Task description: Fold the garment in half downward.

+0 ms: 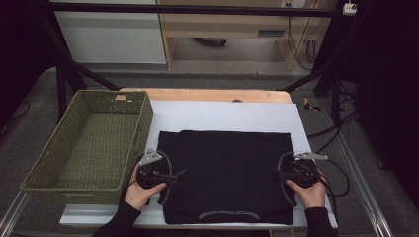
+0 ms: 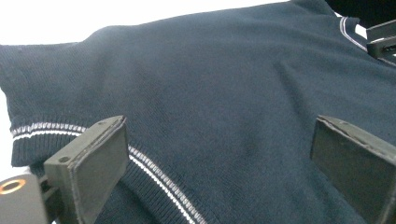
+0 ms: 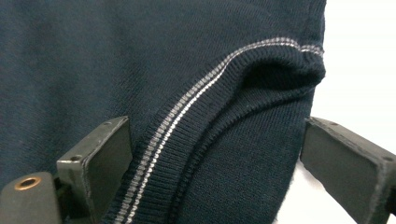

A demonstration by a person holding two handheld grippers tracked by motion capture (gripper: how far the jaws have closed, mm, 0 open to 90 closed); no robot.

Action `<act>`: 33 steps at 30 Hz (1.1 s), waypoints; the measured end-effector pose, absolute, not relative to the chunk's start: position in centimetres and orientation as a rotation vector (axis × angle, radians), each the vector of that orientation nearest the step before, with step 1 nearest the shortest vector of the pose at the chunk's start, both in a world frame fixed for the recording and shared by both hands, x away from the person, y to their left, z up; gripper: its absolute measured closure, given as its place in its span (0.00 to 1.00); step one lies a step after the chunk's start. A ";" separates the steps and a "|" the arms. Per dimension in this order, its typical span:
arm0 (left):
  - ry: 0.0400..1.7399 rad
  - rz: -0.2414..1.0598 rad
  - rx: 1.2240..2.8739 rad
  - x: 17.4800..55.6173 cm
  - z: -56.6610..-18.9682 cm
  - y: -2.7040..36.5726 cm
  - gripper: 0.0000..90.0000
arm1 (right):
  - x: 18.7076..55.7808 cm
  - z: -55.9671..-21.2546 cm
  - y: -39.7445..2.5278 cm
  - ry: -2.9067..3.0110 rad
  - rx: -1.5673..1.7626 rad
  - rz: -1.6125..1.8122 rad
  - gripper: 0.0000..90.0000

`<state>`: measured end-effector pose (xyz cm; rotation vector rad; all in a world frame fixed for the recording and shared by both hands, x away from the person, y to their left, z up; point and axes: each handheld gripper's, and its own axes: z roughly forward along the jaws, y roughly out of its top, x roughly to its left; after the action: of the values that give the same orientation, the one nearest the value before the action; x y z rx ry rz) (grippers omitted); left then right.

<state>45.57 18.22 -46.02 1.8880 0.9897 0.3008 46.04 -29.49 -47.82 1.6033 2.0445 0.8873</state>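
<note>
I have one dark navy knit sweater (image 1: 230, 173) lying flat on the white sheet (image 1: 222, 116) that covers the counter (image 1: 207, 95), its collar toward me. My left hand-held gripper (image 1: 170, 176) sits at the sweater's left edge, jaws spread wide over the striped ribbed trim (image 2: 154, 172). My right hand-held gripper (image 1: 280, 173) sits at the right edge, jaws likewise spread, straddling the folded ribbed band (image 3: 187, 121) without pinching it. One empty green woven basket (image 1: 89, 143) stands just left of the sweater.
</note>
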 end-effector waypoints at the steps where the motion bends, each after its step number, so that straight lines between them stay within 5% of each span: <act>1: 0.991 0.301 1.889 45.5 -46.1 18.3 0.04 | 46.1 -47.8 -29.5 2.045 1.604 0.888 0.12; 7: 0.992 0.307 1.878 45.2 -46.0 18.8 0.04 | 45.9 -48.3 -28.9 2.022 1.608 0.873 0.14; 11: 1.006 0.313 1.876 45.1 -46.1 19.0 0.04 | 45.7 -48.0 -28.7 2.027 1.620 0.863 0.26; 20: 1.018 0.307 1.871 44.9 -46.0 19.2 0.04 | 45.7 -47.4 -28.5 2.091 1.683 0.957 0.84; 33: 1.023 0.319 1.870 45.0 -46.0 19.3 0.04 | 46.0 -46.7 -30.3 2.050 1.730 0.981 0.89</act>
<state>44.96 19.26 -45.95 1.8700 1.0230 0.3188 45.96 -30.30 -46.73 1.7296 2.0500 0.9813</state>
